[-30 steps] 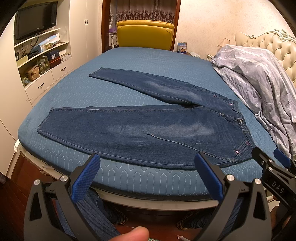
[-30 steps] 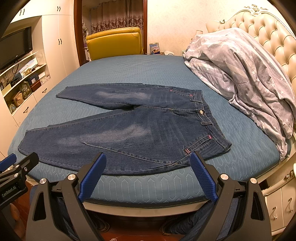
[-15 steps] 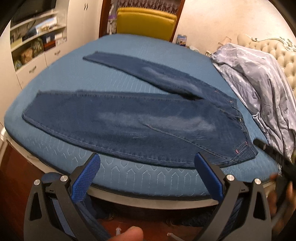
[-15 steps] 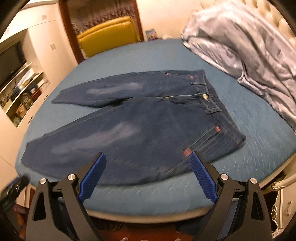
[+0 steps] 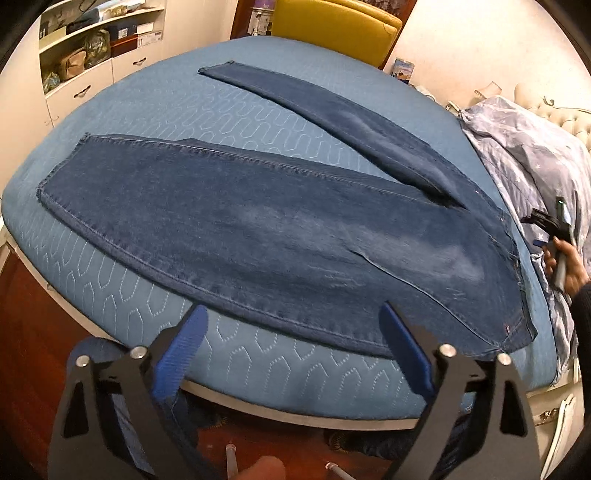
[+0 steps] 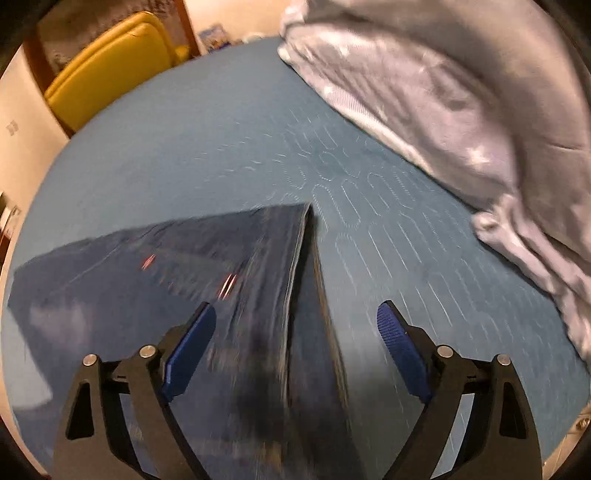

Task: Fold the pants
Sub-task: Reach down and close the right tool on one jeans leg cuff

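1. On the bed [image 5: 258, 122], a blue quilted cover with a stitched lozenge pattern spans nearly all of both views. Flat, slightly padded, so cloth should slide on it.
2. Grey star-print duvet [image 6: 461, 92] is heaped at the headboard end, soft and crumpled, near the jeans' waist but not touching it.
3. Jeans [image 5: 295, 236] lie flat across the bed, legs splayed in a V. Near leg runs along the bed edge, far leg angles away toward the yellow chair [image 5: 332, 29]. Dark denim, faded pale patches on the thighs, heavy seams, stiff-looking. No fold made yet.
4. Change: both views have closed in on the jeans over the last second. The right view swung from the whole garment to the waist end, badly blurred. Waistband edge now sits between the right tongs [image 6: 297, 336].
5. Right tongs: jaws have just been closing a little but stand wide apart, pads clear of the cloth, nothing gripped.
6. Left tongs [image 5: 291, 343]: jaws have just been narrowing too, wide apart, over the near leg's lower seam, holding nothing.
7. Reading: the approach is nearly done. Likely next is a pinch at the waist and on the leg for the first lengthwise fold.
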Tool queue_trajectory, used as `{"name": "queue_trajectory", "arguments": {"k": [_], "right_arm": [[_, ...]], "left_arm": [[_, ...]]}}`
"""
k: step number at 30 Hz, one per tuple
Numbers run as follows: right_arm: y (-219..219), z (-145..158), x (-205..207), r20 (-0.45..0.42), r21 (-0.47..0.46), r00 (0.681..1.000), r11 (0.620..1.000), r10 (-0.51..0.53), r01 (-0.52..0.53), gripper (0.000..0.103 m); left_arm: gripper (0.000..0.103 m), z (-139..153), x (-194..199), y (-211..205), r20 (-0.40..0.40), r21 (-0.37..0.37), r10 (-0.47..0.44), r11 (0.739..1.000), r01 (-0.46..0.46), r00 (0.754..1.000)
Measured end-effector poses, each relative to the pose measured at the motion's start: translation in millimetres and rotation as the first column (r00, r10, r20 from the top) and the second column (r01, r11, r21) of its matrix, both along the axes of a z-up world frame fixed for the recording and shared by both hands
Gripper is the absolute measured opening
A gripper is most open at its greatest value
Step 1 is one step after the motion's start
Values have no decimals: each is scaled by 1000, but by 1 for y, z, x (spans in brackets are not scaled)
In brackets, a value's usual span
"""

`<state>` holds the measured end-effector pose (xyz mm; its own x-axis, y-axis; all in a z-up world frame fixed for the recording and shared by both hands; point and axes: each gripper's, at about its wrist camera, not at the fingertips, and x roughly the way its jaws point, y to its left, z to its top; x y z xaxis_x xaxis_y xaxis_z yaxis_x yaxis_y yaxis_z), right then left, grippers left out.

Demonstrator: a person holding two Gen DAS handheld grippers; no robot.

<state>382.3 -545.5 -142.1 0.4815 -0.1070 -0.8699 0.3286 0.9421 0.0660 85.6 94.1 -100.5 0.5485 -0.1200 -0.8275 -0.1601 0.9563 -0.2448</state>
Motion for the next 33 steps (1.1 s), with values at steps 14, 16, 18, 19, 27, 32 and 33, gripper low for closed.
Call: {"name": "queue_trajectory", "arguments": {"k": [14, 16, 18, 19, 27, 32, 33], "right_arm": [[-17, -47, 84, 7, -13, 988, 988, 152, -151, 16], [-18, -31, 75, 49, 28, 984, 984, 174, -175, 14], [-11, -1, 56, 127, 16, 969, 977, 211, -214, 14], [-7, 12, 46, 158, 14, 961, 972, 228, -234, 14], [57, 105, -123, 386, -17, 809, 881, 442, -473, 12], [63, 73, -242, 398, 112, 816, 860, 420, -498, 12], [62, 62, -252, 384, 142, 828, 860, 409, -490, 12]], "left_arm": [[70, -13, 27, 22, -72, -12, 35, 999, -36, 997], [70, -9, 30, 24, -64, -26, 42, 999, -43, 997], [72, -4, 32, 26, -51, -52, 45, 998, -48, 998], [72, 1, 31, 27, -38, -59, 44, 997, -46, 998], [72, 33, 25, 43, 67, -119, 41, 992, -33, 997], [72, 40, 34, 63, 116, -250, 21, 968, 9, 993], [72, 40, 38, 68, 124, -282, 20, 959, 15, 992]]}}
